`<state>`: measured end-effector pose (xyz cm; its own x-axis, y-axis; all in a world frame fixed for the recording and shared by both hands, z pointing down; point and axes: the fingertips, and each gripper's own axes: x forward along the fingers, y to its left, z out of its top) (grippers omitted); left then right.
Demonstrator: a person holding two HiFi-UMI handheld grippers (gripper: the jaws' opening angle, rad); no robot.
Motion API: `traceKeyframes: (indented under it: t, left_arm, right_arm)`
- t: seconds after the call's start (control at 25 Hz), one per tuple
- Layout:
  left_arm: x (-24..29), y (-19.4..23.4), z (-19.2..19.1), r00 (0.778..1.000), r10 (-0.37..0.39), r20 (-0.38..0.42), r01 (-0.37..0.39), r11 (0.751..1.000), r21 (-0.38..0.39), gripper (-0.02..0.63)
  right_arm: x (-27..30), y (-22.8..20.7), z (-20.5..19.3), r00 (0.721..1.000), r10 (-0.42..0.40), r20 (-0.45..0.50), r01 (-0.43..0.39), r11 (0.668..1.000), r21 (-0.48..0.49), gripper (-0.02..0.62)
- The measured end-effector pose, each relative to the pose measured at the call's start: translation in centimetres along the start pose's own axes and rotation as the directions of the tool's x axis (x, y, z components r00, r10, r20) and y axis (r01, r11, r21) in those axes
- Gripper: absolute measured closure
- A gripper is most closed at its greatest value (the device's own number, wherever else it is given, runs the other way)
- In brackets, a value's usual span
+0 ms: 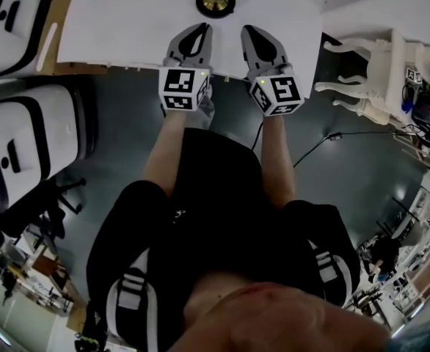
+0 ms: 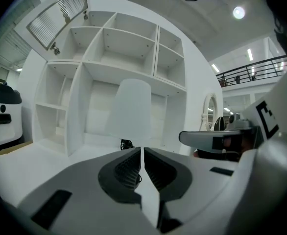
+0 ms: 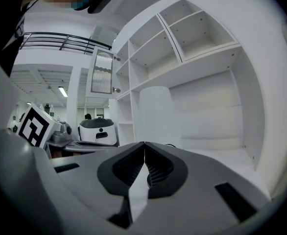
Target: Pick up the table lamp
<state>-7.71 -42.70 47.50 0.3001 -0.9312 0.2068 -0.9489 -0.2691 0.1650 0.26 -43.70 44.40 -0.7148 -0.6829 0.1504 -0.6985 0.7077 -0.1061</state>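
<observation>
**Both hand-held grippers clenched and empty, short of the lamp**

A white shelf unit of open compartments rises at the back of the white worktop. The table lamp stands on that worktop in front of the unit's wide lower bay. Its pale shade is upright and a dark cord lies at its foot. The left hand-held gripper and the right hand-held gripper reach side by side over the worktop's near edge. Both point toward the lamp but are apart from it. Each has its jaws pressed together with nothing between them.
</observation>
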Motion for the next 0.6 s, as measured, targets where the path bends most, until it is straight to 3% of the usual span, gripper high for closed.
traceKeyframes:
  t: [0.08,0.2,0.6]
  left_arm:
    - [1.5,0.4,-0.3,1.000,-0.015,-0.007,0.015,1.000,0.008,0.594]
    - [3.5,1.2,-1.1,0.999,-0.045,-0.027,0.045,0.999,0.019,0.509]
    - [10.1,4.0,-3.3,0.993,-0.093,-0.073,0.095,0.995,0.025,0.447]
  right_arm:
    - [0.7,-0.9,-0.4,1.000,-0.005,-0.003,0.005,1.000,0.011,0.577]
    - [1.6,-1.8,-0.8,1.000,-0.011,-0.006,0.011,1.000,0.024,0.577]
    - [3.8,-4.5,-2.0,0.997,-0.054,-0.057,0.055,0.998,0.031,0.575]
